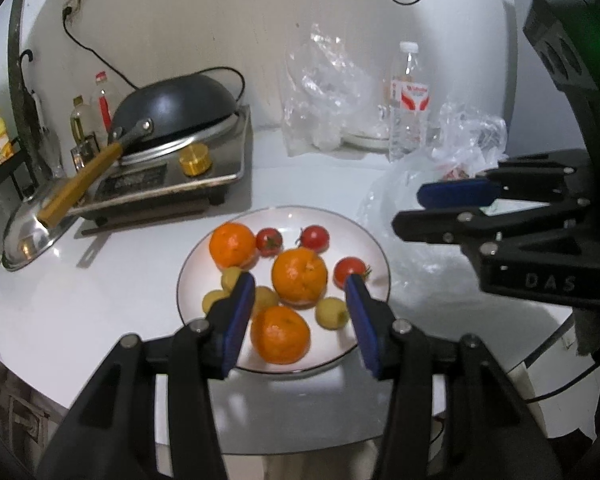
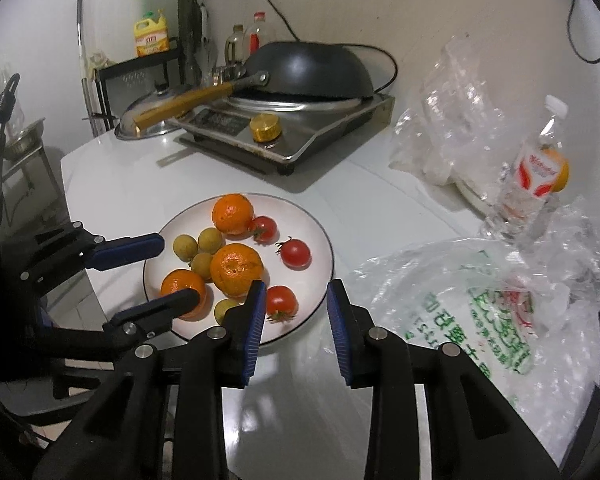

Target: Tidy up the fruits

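A white plate [image 1: 204, 256] [image 2: 315, 232] on the white table holds three oranges, three tomatoes and several small yellow-green fruits. One orange [image 1: 280, 334] lies nearest the front rim, and a tomato [image 2: 280, 300] sits at the plate's right side. My left gripper [image 1: 300, 292] hangs over the plate's near half, open, with nothing between its blue pads. In the right wrist view it reaches in from the left [image 2: 176, 270]. My right gripper [image 2: 296, 292] hovers over the plate's right rim, open and empty. The left wrist view shows it coming in from the right side [image 1: 419, 208].
An induction stove with an upturned black wok [image 1: 176, 112] stands behind the plate, a steel lid [image 1: 28, 236] beside it. A printed plastic bag [image 2: 479, 300] lies right of the plate. A water bottle [image 2: 535, 176] and a clear bag [image 1: 323, 92] stand at the back.
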Tool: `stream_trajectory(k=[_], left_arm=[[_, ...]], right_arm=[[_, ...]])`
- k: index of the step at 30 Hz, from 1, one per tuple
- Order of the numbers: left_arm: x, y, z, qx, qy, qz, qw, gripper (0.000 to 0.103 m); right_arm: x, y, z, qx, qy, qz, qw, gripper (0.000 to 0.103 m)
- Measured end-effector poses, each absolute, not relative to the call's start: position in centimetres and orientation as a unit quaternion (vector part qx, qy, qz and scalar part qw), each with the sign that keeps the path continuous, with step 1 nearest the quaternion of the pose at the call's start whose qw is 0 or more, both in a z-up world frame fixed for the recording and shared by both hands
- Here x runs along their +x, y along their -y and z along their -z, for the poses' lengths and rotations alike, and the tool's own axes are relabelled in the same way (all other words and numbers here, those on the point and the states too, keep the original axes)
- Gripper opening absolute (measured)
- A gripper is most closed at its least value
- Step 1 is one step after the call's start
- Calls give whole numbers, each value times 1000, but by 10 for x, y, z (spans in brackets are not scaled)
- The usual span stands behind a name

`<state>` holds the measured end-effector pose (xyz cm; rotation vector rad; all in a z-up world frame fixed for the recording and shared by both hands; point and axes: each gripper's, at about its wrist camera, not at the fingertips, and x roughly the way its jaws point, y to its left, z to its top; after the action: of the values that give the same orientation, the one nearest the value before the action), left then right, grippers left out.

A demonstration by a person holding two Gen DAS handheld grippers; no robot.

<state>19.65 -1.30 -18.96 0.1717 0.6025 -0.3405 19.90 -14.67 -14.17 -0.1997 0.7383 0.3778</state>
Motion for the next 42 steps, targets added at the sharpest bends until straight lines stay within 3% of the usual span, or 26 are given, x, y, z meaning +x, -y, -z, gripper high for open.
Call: stream_trajectory(k=[4, 6, 21, 24, 29, 42], left_arm=[[185, 15, 175, 87, -279, 161, 943, 54], [178, 16, 165, 85, -268, 160, 946, 68], [120, 14, 89, 54, -186, 149, 970, 73], [107, 13, 73, 49, -167, 150, 973, 85], [86, 12, 45, 46, -132, 146, 979, 92], [49, 12, -11, 34, -84, 144, 985, 93]], right_arm=[[185, 155, 127, -93, -340, -179, 919, 43], [177, 160, 118, -91, -330, -177, 923, 43], [113, 183, 49, -98, -255, -154, 949, 44], [98, 185, 34, -97, -236, -150, 955, 45], [76, 192, 6, -90, -199, -142, 965, 52], [33, 204, -47, -87, -129, -130, 979, 53]])
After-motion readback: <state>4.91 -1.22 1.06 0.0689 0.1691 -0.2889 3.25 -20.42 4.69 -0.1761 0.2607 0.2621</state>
